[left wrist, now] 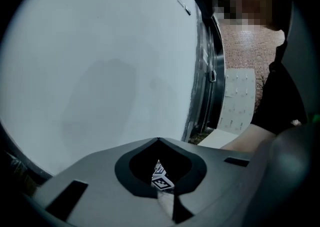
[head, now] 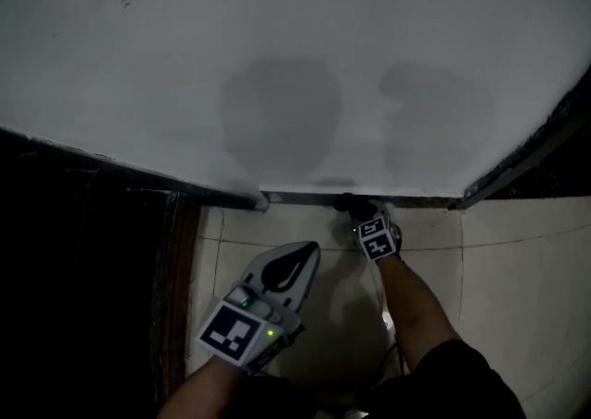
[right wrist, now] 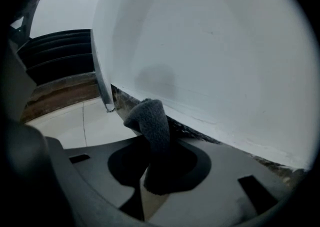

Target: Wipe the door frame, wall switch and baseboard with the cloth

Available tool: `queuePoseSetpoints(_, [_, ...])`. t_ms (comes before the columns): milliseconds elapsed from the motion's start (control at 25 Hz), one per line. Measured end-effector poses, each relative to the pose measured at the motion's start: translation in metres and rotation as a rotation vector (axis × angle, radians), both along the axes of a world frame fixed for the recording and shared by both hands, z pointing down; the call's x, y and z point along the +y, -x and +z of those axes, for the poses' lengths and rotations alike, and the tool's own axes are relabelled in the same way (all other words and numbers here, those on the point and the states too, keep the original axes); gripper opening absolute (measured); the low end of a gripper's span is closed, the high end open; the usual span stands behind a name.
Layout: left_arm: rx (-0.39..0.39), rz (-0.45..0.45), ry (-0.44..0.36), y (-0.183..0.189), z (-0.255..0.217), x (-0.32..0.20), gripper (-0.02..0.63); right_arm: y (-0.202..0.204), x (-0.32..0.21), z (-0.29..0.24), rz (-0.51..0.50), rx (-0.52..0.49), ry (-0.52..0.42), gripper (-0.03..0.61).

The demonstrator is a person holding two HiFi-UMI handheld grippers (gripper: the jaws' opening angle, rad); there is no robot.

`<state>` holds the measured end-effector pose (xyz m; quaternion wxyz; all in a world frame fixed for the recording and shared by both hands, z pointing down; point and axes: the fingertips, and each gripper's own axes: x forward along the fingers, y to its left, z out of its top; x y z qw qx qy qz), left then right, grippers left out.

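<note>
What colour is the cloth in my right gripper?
The cloth is plain dark grey, with no pattern. The right gripper view shows it best.

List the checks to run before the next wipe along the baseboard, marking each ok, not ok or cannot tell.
1. Grip of the right tongs on the cloth: ok, clamped.
2. Cloth end pressed on the baseboard: cannot tell; it sits right at it.
3. The left tongs shut, empty and off the wall: ok.
4. Enough cloth sticking out past the tongs to wipe: ok.
5. Baseboard clean: cannot tell, too dim.
</note>
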<state>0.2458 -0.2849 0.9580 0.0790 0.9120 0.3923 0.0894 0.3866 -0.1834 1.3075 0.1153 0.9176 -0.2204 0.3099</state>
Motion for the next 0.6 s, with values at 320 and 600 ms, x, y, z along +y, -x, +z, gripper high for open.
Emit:
queuePoseSetpoints(320, [0.002,0.016,-0.032,-0.008,0.008,0.041,-0.009,0.006,0.049,0.003,0.020,-0.003,-0.035,0.089])
queuePoseSetpoints(600, [-0.009,0.033,-0.041,-0.015,0.020,0.064,-0.009,0.014,0.095,0.008,0.060,-0.017,-0.024,0.088])
